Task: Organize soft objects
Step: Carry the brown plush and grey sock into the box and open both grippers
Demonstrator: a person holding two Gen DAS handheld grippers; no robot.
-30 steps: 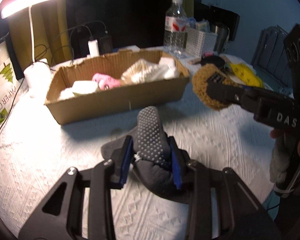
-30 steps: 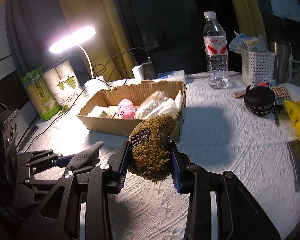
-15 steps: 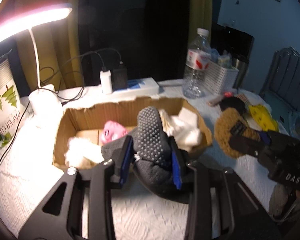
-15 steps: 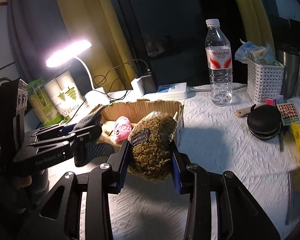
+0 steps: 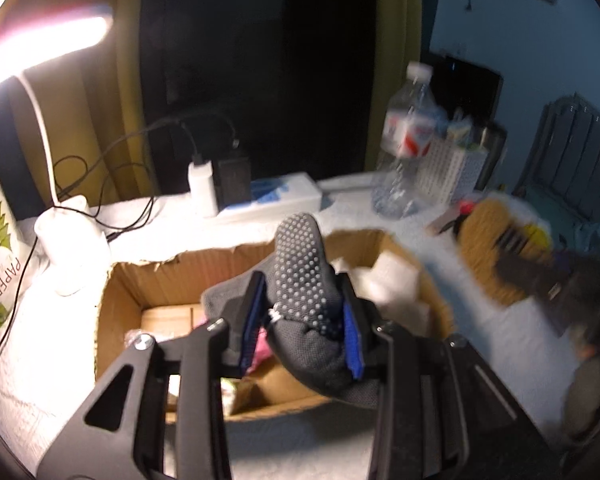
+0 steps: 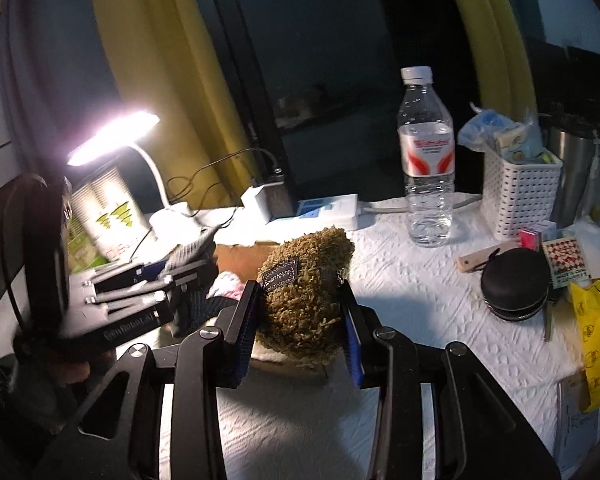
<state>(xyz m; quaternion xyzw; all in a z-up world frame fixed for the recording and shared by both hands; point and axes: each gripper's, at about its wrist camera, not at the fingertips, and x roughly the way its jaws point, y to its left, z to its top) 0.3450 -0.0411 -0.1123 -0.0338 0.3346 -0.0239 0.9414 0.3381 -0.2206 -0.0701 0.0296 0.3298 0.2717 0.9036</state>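
Cardboard box (image 5: 128,284) holding white items, left claw (image 5: 300,316) gripping sock (image 5: 304,280), right claw (image 6: 300,324) gripping pouch (image 6: 304,292)

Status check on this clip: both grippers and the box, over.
Left gripper shut on grey sock, above cardboard box. Right gripper shut on brown fuzzy pouch, beside box. Nothing blocking.

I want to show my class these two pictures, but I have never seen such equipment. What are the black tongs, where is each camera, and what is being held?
No robot here: a person holds a two-finger gripper in each hand, with a wide-angle camera on each, looking along its fingers. The left view shows the left gripper clamped on a dark grey sock with grip dots, above an open cardboard box of soft things. The right view shows the right gripper clamped on a fuzzy olive-brown pouch. On the white-covered table stand a water bottle, lamp and white basket.
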